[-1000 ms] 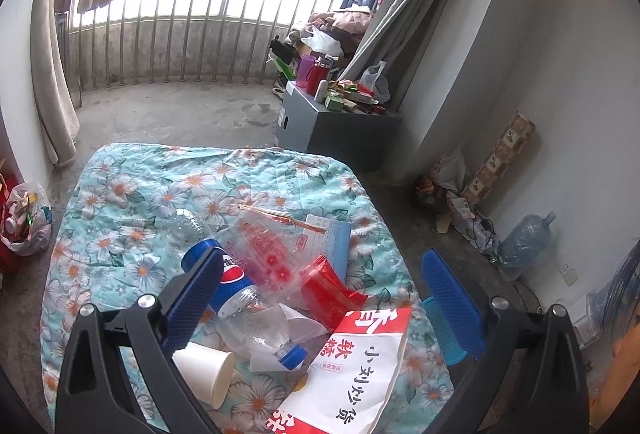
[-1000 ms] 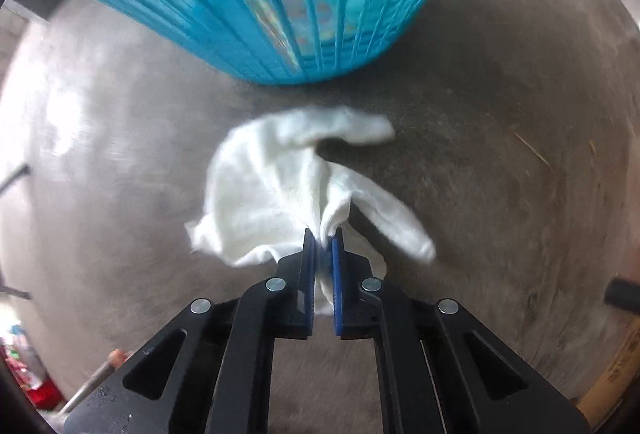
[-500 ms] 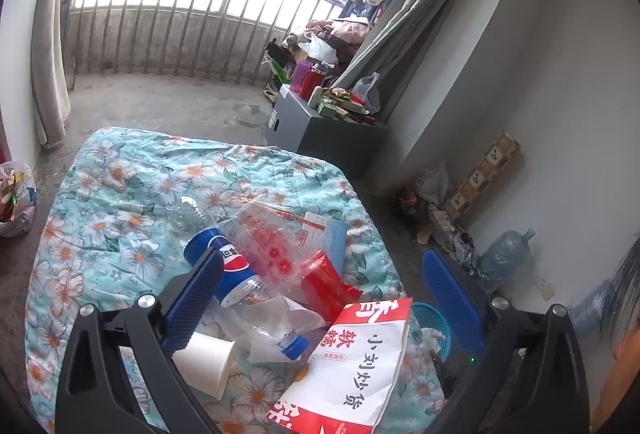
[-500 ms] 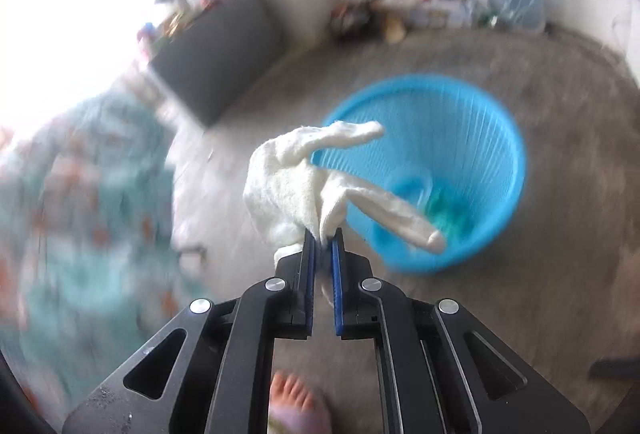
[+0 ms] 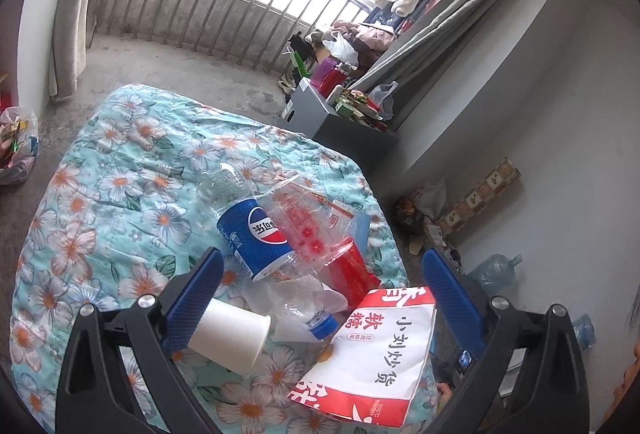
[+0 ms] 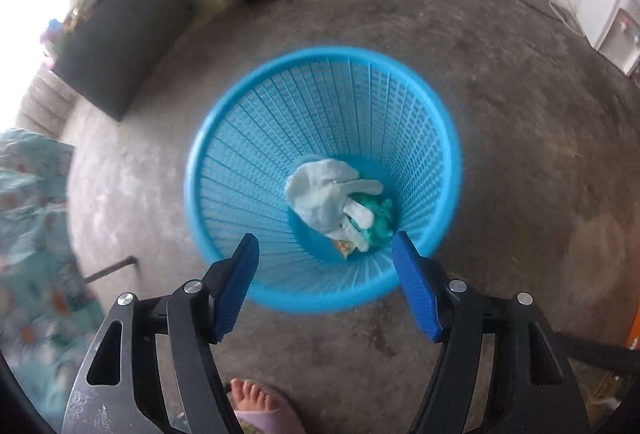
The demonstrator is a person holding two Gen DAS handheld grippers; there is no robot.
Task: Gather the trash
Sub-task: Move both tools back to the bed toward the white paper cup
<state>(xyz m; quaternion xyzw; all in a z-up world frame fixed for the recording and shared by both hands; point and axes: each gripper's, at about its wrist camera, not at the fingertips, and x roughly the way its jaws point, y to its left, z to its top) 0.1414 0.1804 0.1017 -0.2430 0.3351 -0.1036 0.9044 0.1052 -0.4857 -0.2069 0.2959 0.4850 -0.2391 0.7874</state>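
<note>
White cloth (image 6: pixel 326 194) lies in blue basket (image 6: pixel 224 138); right gripper (image 6: pixel 325 252) jaws just opened, empty.
Left gripper (image 5: pixel 322 284) spread over paper cup (image 5: pixel 232 334): close squarely, lightly.

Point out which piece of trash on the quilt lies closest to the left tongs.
The white paper cup, on its side right against the left tongs' left finger; the Pepsi bottle and snack bag lie farther off.
</note>
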